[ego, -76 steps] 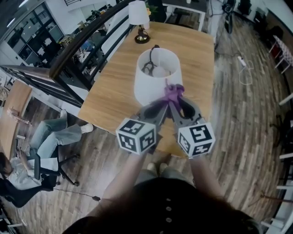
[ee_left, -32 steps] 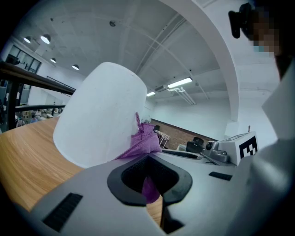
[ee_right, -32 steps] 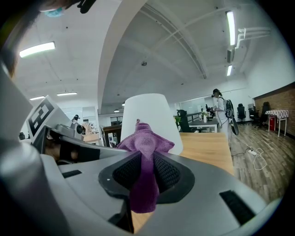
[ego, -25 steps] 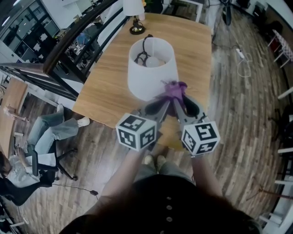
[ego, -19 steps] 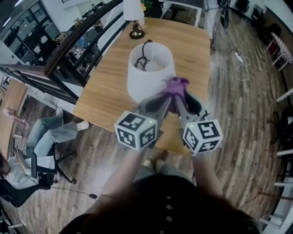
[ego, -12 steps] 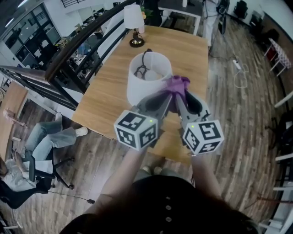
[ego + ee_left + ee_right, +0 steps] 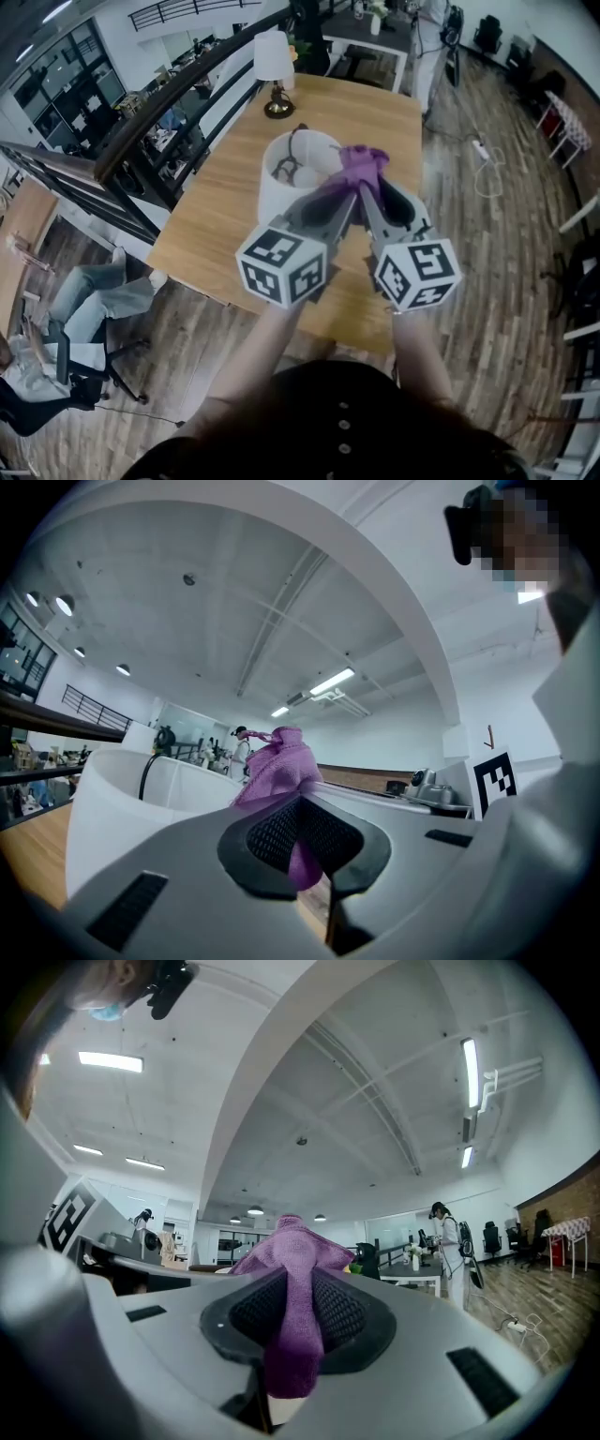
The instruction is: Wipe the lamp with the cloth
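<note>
Landmark: the lamp (image 7: 286, 183) was found standing on the wooden bench (image 7: 394, 112), with its white drum shade (image 7: 272, 202) open at the top and a bulb (image 7: 305, 174) visible inside.
Cloth position: the purple cloth (image 7: 361, 167) was held raised at the shade's rim, on the side nearest the person. Contact with the rim could not be confirmed from any view.
Left tool: the left tool (image 7: 345, 199) was pressed together on the cloth, with a fold pinched between its ribbed pads and the bulk bunched beyond the tips.
Right tool: the right tool (image 7: 367, 199) was likewise clamped on the same cloth, just beside the left one, with a tail hanging below its pads.
Cloth handling: it was judged soft, light and limp. Only the bunch beyond the tips would be offered as a wiping face, and little slip was expected against the ribbed pads.
Lamp handling: the shade was judged thin, light and easily dented, and the lamp liable to rock or slide if pressed sideways.
Hold advised: the cloth is best kept gripped near its gathered middle. The lamp would be steadied at its base, which was hidden beneath the shade.
Stage: wiping was judged about to begin at the rim.
Other: a second lamp (image 7: 273, 66), smaller, stood well beyond the landmark lamp at the bench's far end.
</note>
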`<state>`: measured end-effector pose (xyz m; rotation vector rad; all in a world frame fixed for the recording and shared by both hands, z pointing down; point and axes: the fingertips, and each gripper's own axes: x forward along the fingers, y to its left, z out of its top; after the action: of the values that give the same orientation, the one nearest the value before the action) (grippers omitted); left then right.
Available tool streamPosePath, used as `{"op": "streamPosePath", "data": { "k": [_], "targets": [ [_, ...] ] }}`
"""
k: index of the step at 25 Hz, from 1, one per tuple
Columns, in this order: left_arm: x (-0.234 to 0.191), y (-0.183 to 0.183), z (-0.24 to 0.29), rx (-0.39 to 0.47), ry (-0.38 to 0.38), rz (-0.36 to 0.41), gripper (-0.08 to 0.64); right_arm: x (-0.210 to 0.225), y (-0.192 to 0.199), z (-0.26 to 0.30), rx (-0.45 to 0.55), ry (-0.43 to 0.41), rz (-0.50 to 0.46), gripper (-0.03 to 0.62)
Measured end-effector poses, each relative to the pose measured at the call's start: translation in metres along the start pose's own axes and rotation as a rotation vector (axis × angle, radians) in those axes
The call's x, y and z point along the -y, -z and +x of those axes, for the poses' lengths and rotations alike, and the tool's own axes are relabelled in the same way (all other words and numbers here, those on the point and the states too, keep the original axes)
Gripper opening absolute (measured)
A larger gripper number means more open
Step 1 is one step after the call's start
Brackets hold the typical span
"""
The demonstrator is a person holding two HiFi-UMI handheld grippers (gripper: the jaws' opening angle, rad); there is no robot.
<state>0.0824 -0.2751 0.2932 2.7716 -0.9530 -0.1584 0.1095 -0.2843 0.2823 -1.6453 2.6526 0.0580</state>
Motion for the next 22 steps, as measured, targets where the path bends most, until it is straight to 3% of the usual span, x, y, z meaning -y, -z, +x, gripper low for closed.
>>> {"op": "streamPosePath", "data": {
  "k": [11, 22],
  "targets": [
    [-0.003, 0.002, 0.008, -0.01, -0.019, 0.015, 0.011, 0.012, 0.017, 0.016, -0.039, -0.001, 0.034, 0.086],
    [-0.007, 0.012, 0.002, -0.006, -0.042, -0.023, 0.011, 0.008, 0.031, 0.021, -0.077, -0.018, 0.049, 0.086]
  ]
}}
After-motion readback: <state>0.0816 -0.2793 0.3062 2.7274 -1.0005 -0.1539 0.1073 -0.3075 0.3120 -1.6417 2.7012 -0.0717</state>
